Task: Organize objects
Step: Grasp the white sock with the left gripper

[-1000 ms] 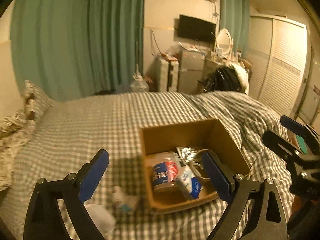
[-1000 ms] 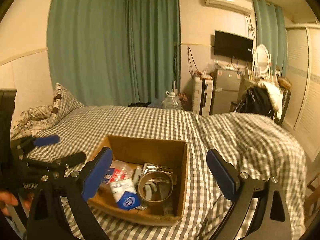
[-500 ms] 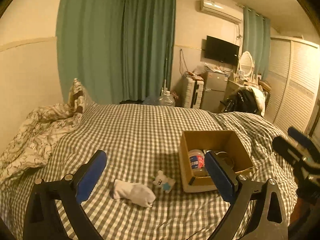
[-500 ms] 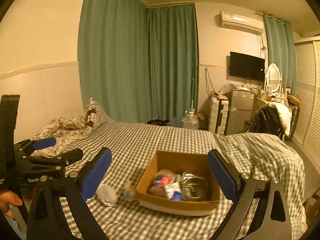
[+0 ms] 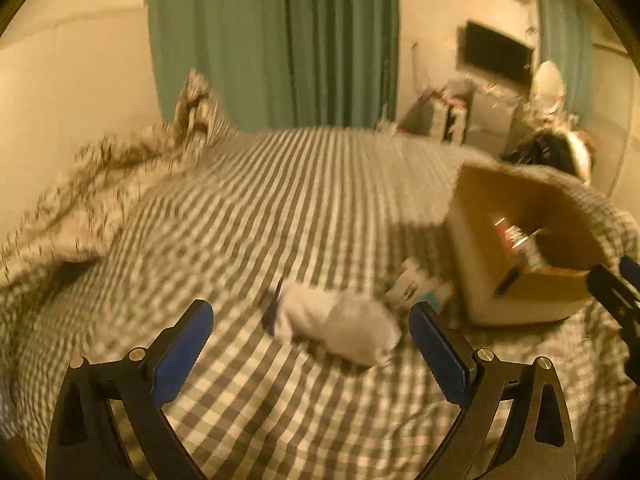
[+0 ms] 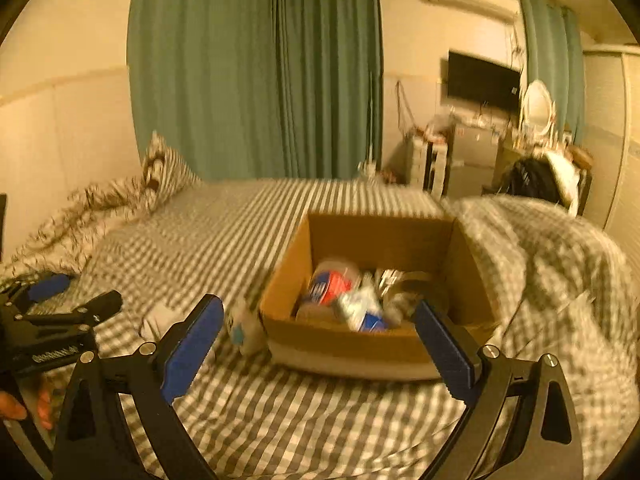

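A rolled white sock [image 5: 340, 320] lies on the checked bedspread just ahead of my open, empty left gripper [image 5: 310, 338]. A small white toy figure [image 5: 412, 284] lies between the sock and an open cardboard box [image 5: 516, 304]. In the right wrist view the box [image 6: 376, 348] holds a red-and-blue jar [image 6: 330, 284], a white-and-blue packet [image 6: 362, 306] and other items. The toy [image 6: 242, 326] lies at the box's left corner. My right gripper [image 6: 318, 344] is open and empty in front of the box. The left gripper [image 6: 60, 292] shows at far left.
The bed [image 5: 280, 200] fills the view, with a crumpled patterned duvet [image 5: 80, 208] and a pillow [image 5: 196, 108] at the left by green curtains. A bunched blanket [image 6: 540, 264] rises right of the box. Furniture and a TV stand at the far wall.
Both grippers dropped closer to the bed. The left one moved in toward the sock, which now lies between its fingers' line. The right one closed in on the box. Both stay open.
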Motion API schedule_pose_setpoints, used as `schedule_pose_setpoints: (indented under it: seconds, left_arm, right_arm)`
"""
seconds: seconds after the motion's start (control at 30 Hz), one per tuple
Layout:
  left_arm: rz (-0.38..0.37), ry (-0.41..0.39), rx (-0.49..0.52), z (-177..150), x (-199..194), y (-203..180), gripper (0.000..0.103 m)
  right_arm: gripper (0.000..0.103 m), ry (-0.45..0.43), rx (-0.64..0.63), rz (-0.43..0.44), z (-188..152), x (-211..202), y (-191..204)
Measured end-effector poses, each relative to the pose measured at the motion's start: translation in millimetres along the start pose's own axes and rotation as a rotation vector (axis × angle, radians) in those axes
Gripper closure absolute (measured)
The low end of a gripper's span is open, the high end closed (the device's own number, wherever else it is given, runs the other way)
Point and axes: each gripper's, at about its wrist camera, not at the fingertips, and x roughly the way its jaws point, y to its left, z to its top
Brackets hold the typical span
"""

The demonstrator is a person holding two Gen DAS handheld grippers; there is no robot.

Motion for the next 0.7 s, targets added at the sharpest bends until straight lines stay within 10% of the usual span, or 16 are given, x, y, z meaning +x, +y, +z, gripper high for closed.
schedule_pose_setpoints:
  seconds: [0.53,0.7]
  left_arm:
    - [-0.043,0.134,-0.001,-18.3,103.3,-43.5,0.002]
    - [-0.042,0.241,0.063,-31.6,121.0,-36.2,0.023]
  right_arm:
    - [0.006,0.176,-0.016,0.044,-51.0,77.9,-5.7]
    - [0.006,0.199,-0.009,0.049,-57.5,79.9,-12.4]
